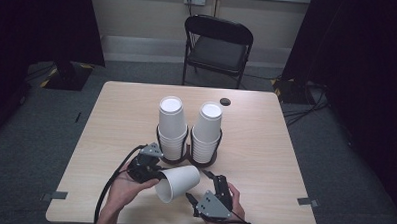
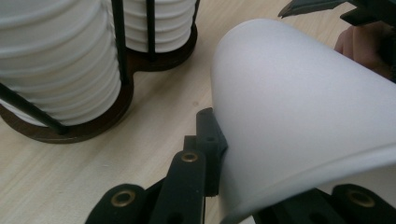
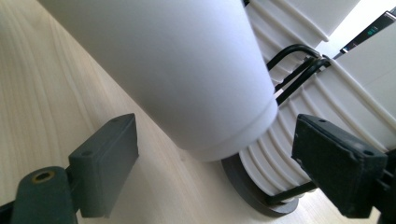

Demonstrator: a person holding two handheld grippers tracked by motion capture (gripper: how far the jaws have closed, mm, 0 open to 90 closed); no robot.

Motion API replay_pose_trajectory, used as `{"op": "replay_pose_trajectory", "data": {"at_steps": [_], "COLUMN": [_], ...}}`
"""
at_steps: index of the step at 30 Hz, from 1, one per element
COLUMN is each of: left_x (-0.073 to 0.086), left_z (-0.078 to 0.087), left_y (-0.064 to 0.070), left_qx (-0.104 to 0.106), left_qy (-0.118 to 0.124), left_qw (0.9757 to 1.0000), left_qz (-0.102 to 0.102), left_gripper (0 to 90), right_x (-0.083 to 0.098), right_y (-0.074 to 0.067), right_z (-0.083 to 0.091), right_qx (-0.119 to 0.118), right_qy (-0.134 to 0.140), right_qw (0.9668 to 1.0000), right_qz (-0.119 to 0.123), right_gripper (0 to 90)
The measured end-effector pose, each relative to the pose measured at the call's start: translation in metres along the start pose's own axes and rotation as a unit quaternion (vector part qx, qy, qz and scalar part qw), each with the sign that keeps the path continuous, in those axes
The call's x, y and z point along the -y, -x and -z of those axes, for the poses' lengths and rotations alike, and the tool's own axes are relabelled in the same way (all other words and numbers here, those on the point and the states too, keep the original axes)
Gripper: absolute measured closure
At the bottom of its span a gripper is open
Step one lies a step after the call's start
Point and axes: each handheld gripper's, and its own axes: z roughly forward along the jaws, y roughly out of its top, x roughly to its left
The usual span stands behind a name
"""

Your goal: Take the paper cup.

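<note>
A single white paper cup lies tilted on its side above the table's near edge, mouth toward the person. My left gripper is shut on its rim. In the left gripper view the cup has its wall pinched between that gripper's jaws. My right gripper stands open just right of the cup. In the right gripper view the cup's base hangs ahead of the gripper, between the two spread pads and touching neither.
Two stacks of upside-down white cups stand in a dark wire holder at the centre of the wooden table, close behind both grippers. A small black disc lies farther back. A black folding chair stands beyond the table.
</note>
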Motion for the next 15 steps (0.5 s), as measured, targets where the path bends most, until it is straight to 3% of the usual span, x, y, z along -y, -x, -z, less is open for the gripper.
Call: {"op": "replay_pose_trajectory", "data": {"at_steps": [5, 9, 15], "left_x": [-0.006, -0.010, -0.015], "left_z": [-0.002, -0.004, -0.009], "left_y": [0.002, 0.004, 0.006], "left_qx": [0.000, 0.005, 0.013], "left_qy": [-0.026, -0.033, -0.050], "left_qw": [0.9996, 0.9994, 0.9984], "left_qz": [-0.011, -0.012, -0.024], "left_gripper": [86.0, 86.0, 86.0], "right_x": [-0.005, -0.007, -0.012], "right_y": [-0.007, -0.010, -0.017], "right_z": [-0.006, -0.010, -0.013], "right_qx": [0.008, 0.009, 0.027], "right_qy": [-0.015, -0.010, -0.020], "right_qw": [0.9993, 0.9992, 0.9963], "right_qz": [0.034, 0.037, 0.079], "right_gripper": [14.0, 13.7, 13.6]}}
